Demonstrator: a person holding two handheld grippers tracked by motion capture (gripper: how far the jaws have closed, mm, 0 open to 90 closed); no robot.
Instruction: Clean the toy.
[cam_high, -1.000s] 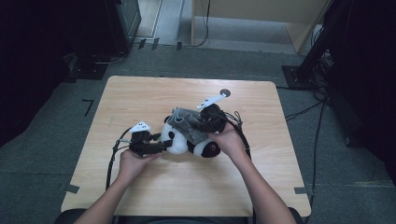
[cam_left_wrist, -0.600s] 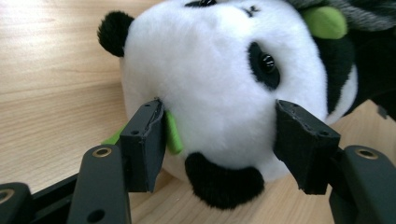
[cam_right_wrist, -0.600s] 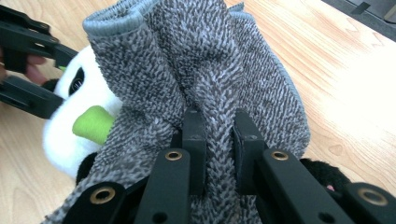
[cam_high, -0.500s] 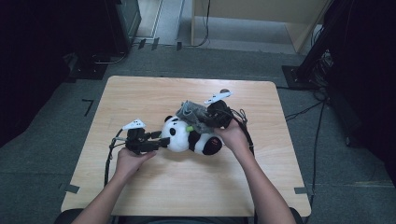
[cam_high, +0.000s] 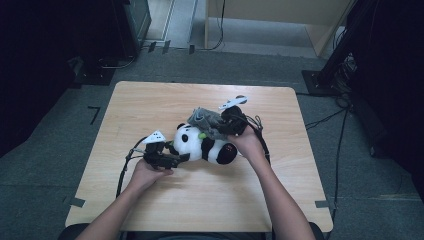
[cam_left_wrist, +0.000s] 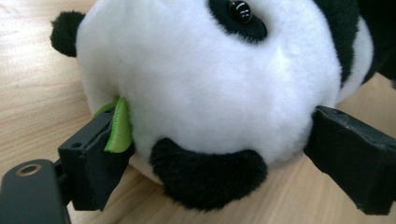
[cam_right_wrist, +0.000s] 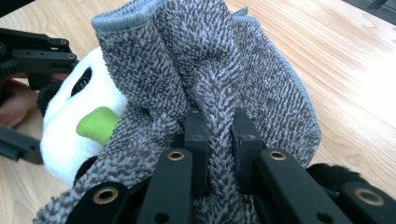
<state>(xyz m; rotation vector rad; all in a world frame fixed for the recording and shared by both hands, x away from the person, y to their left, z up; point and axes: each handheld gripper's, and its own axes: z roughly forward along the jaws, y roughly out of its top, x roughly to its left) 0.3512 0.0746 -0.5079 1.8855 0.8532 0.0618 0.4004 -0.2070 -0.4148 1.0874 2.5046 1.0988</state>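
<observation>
A black-and-white plush panda (cam_high: 205, 146) lies on its side on the wooden table (cam_high: 150, 105). My left gripper (cam_high: 181, 157) has just been opening its jaws, which now stand wide on either side of the panda's head (cam_left_wrist: 210, 79). One jaw touches a green felt tag (cam_left_wrist: 119, 126); I see no squeeze on the fur. My right gripper (cam_high: 223, 130) is shut on a bunched grey terry cloth (cam_right_wrist: 210, 60), held over the panda's body just behind the head (cam_right_wrist: 60, 130). The cloth (cam_high: 205, 119) drapes across the panda's back.
A person's forearms come in from the near edge of the table. Cables trail from both grippers across the tabletop (cam_high: 127, 167). Dark equipment and a stand (cam_high: 325, 75) sit on the floor beyond the table's far side.
My left gripper moved right to the panda's head and its jaws spread wider around it. The right hand shifted slightly with the cloth still in its grip.
</observation>
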